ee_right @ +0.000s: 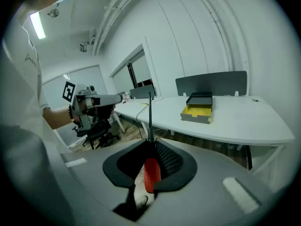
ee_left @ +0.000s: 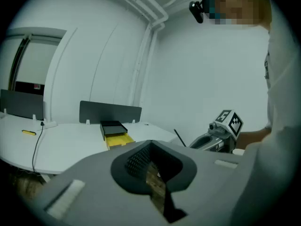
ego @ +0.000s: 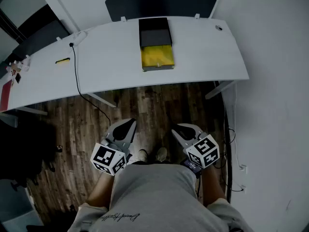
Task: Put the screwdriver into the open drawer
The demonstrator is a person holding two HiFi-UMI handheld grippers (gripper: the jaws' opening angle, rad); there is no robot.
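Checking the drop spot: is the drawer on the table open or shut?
Open: the yellow drawer is pulled out of its black case, its inside showing.

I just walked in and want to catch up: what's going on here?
A person stands on the wooden floor, back from the white desk, with a gripper in each hand. The right gripper has its jaws closed on the red handle of a screwdriver, whose shaft points out ahead. The left gripper holds nothing. The yellow drawer on the desk stands open, and the screwdriver has not reached it.
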